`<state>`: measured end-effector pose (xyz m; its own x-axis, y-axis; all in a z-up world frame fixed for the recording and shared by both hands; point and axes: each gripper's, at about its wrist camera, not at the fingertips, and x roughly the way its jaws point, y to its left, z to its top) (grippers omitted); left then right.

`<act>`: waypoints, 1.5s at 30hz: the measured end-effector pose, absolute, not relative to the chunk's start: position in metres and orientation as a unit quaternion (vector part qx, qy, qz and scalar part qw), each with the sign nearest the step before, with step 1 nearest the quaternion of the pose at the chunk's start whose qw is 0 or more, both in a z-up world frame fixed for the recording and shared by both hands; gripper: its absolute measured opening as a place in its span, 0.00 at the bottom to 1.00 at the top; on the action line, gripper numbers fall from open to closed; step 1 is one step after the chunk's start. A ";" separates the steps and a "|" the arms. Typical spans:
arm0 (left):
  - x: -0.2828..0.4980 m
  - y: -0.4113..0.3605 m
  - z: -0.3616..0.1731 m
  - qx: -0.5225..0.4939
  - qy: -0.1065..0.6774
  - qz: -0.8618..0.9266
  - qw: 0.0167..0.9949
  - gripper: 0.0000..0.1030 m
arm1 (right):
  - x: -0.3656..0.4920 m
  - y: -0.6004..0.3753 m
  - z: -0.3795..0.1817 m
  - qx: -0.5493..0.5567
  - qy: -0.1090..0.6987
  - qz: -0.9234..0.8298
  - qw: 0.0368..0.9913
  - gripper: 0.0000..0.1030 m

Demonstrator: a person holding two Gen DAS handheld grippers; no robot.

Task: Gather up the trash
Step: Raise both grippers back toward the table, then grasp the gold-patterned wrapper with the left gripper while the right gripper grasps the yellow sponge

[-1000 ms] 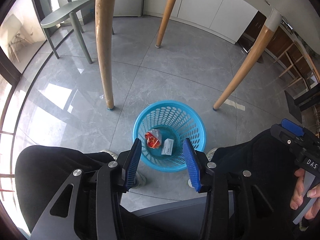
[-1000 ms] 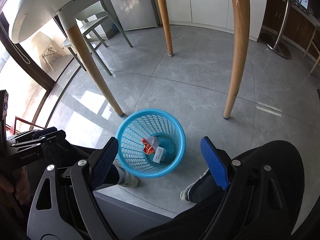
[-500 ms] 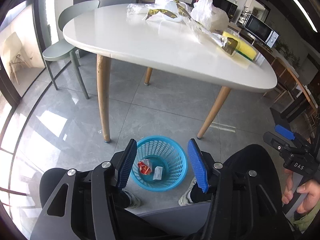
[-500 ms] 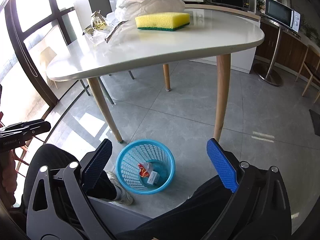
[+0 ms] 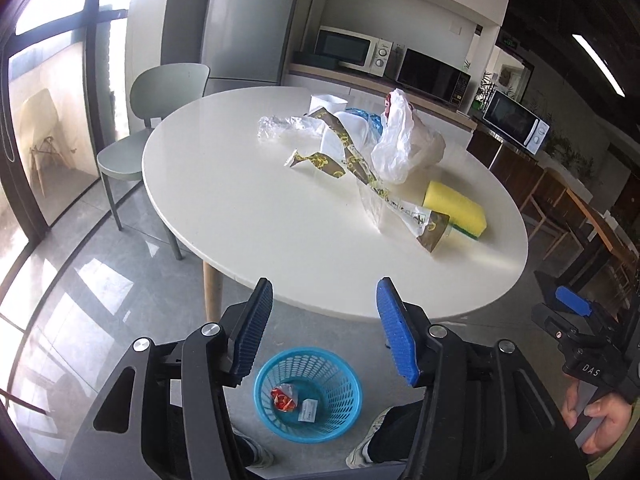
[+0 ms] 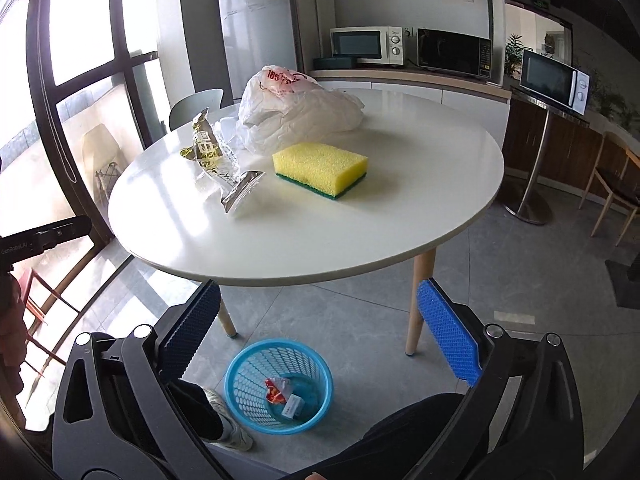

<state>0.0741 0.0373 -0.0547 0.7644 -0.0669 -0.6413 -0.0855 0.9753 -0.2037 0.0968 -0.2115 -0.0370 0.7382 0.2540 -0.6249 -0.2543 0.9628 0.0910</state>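
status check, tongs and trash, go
Left tongs and right tongs open, empty. Blue bin on floor holds red wrapper and small card. Wrappers, plastic bag on table. Path clear.

- Left gripper (image 5: pixel 324 326): black frame, silver screws, blue ribbed pads.
- Right gripper (image 6: pixel 320 336): black frame, blue honeycomb pads; "DAS" marking on its side.
- Person: black trousers (image 6: pixel 420 432), pale sneakers (image 6: pixel 228 428).
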 end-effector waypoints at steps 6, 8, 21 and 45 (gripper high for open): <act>0.107 0.043 -0.030 -0.123 0.321 0.004 0.939 0.54 | 0.122 -0.206 -0.016 -0.016 0.315 0.138 0.939 0.91; 0.117 0.042 -0.026 -0.121 0.320 0.002 0.940 0.54 | 0.131 -0.204 -0.015 -0.029 0.314 0.142 0.938 0.91; 0.165 0.037 -0.026 -0.110 0.338 0.001 0.935 0.58 | 0.208 -0.193 -0.016 -0.105 0.344 0.226 0.905 0.91; 0.247 0.028 -0.052 -0.091 0.403 -0.010 0.911 0.54 | 0.278 -0.170 -0.048 -0.147 0.420 0.310 0.840 0.77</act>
<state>0.2470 0.0277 -0.0523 0.6747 -0.0920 -0.7323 -0.0540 0.9834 -0.1734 0.2781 -0.1697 -0.0482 0.4552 0.3986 -0.7962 -0.6449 0.7642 0.0139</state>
